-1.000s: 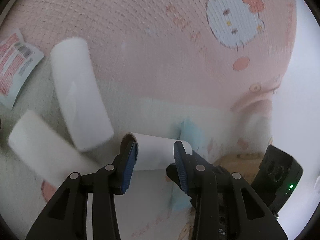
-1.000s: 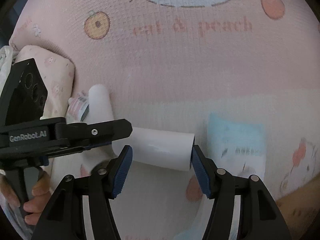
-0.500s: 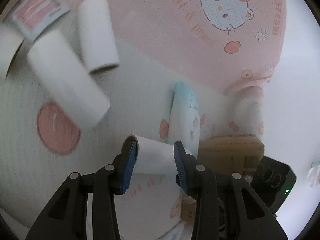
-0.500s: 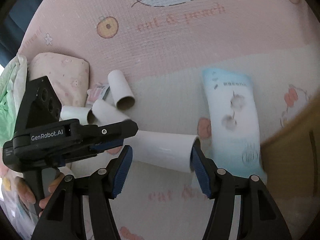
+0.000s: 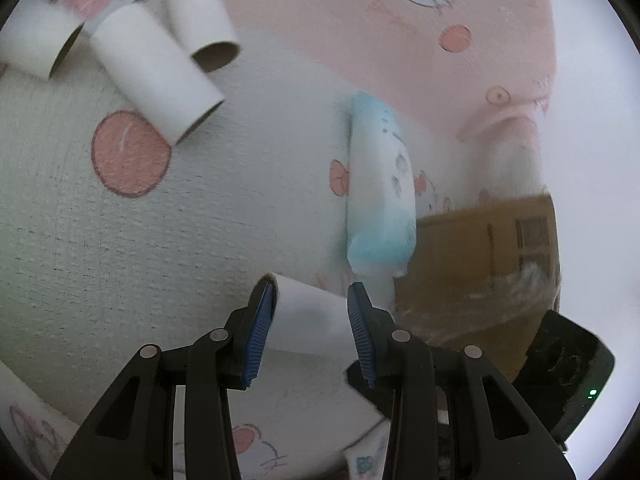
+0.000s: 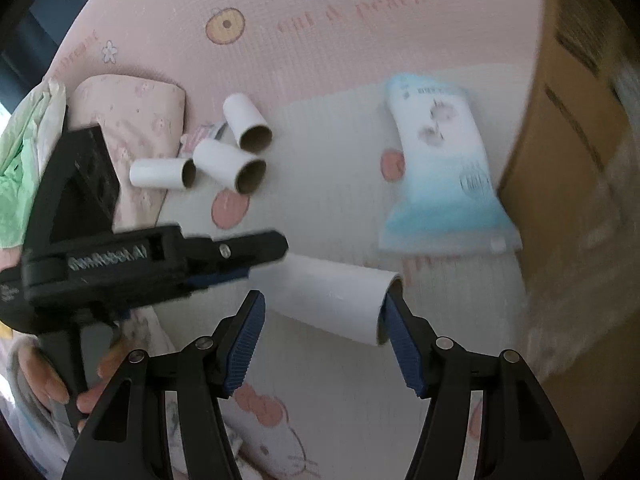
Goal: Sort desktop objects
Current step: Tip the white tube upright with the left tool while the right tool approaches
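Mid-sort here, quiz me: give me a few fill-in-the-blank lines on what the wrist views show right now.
1. The left gripper holds a white cardboard ____.
2. ____ more tubes lie loose on the mat.
3. The pale pack beside the cardboard box is white and ____.
4. In the right wrist view, the right gripper's left pad stands ____ of the held tube.

Missing: tube; three; blue; clear

pink cartoon blanket (image 6: 360,60), pink pillow (image 6: 132,120) at its edge.
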`<state>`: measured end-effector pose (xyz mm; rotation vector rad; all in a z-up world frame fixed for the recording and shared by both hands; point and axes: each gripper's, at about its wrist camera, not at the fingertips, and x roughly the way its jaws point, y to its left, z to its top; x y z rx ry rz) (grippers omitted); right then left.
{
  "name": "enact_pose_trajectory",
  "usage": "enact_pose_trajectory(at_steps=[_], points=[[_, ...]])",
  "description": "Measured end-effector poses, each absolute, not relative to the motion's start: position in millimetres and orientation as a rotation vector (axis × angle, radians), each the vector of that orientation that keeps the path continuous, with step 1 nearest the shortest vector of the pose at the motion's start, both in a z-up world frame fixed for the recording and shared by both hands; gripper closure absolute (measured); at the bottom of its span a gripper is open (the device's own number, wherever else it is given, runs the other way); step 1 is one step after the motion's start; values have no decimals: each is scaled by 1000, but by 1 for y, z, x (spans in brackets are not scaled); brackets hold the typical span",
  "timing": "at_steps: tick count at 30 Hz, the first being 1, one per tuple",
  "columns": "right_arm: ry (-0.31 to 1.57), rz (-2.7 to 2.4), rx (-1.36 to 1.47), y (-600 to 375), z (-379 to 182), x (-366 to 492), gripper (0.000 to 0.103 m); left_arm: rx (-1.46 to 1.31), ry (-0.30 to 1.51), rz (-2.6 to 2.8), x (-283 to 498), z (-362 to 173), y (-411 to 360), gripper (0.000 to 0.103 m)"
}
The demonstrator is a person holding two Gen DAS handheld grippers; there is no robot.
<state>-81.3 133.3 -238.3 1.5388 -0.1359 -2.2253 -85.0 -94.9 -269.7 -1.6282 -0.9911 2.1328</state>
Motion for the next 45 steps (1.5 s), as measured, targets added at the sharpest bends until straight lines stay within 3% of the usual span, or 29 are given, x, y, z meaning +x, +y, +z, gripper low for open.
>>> enact_pose_trajectory(at_steps=[13, 15, 17, 21, 31, 38, 42, 45], points=[[-173, -2187, 1588, 143, -262, -51, 44, -1760, -900, 2120, -75, -288, -77, 65], [-190, -2230, 1578, 147, -264, -50, 50, -1754, -913, 2117, -75, -289, -78, 65], [-230, -2261, 1569, 153, -268, -50, 68, -1755, -909, 2121, -76, -289, -77, 65], [-292, -2245, 1576, 157, -273, -49, 68, -1750, -870, 2162, -78, -284, -74, 65], [-180, -2193, 1646, 148, -279, -45, 68, -1650, -898, 2312, -59, -261, -91, 61], [104, -2214, 1651, 139, -262, -38, 66, -1660, -881, 2300, -53, -262, -86, 61], [127, -2240, 1620, 143, -244, -35, 63, -1612, -891, 2325, -48, -256, -85, 81], [95, -2312, 1578, 150, -231, -39, 63, -1576, -919, 2320, -45, -252, -88, 84]])
